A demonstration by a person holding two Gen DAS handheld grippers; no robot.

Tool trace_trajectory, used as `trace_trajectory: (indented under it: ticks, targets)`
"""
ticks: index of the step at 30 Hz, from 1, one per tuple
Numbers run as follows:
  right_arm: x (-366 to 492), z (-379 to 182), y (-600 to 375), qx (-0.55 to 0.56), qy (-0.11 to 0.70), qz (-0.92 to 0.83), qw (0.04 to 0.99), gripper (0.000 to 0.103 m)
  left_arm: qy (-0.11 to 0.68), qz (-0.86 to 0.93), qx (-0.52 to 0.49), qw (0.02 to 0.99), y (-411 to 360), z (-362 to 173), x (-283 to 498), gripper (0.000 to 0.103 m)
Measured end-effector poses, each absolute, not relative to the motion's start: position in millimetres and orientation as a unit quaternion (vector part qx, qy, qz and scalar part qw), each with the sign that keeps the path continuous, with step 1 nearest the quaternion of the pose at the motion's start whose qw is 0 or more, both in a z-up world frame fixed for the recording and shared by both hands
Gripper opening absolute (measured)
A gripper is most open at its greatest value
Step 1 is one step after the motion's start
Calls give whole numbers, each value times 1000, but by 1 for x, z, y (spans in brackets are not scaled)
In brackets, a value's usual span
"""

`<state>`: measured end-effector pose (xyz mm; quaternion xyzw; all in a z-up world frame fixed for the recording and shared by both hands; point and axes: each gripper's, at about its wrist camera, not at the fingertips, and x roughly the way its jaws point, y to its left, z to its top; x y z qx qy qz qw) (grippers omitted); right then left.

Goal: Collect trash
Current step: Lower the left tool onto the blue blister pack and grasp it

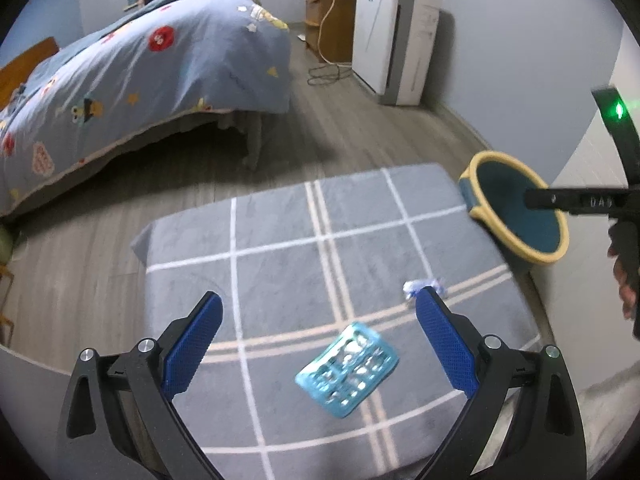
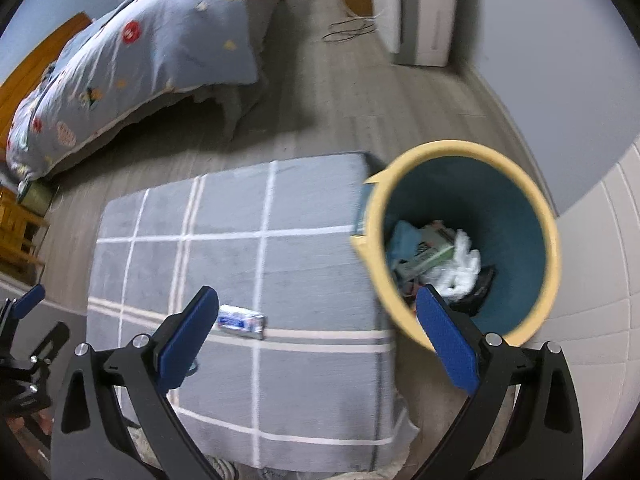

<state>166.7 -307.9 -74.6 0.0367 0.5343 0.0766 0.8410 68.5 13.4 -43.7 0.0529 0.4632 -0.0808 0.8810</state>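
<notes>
A turquoise blister pack (image 1: 347,369) lies on the mat just ahead between the wide-open, empty left gripper (image 1: 319,338) fingers (long axis slanting up-right), nearer it than the open, empty right gripper (image 2: 318,336).

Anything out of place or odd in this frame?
Two bits of litter lie loose on the grey checked mat: a teal blister pack and a small crumpled wrapper. The bin beside the mat already holds trash. Both grippers are open and empty.

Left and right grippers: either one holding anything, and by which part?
Nothing held. Left gripper is open above the teal blister pack; right gripper is open beside the yellow-rimmed teal bin.
</notes>
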Motion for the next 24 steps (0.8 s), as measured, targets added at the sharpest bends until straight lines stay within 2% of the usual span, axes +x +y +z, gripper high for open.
trace_trajectory:
  ticks: [9, 15, 24]
  targets:
    - [170, -97, -256, -9, 555, 109, 824, 97, 498, -107, 81, 856, 14, -91, 57, 96]
    - [177, -123, -230, -77, 571, 134, 806, 97, 518, -123, 84, 842, 12, -114, 58, 96]
    - [194, -147, -228, -83, 598, 126, 787, 97, 568, -156, 101, 801, -5, -161, 61, 96]
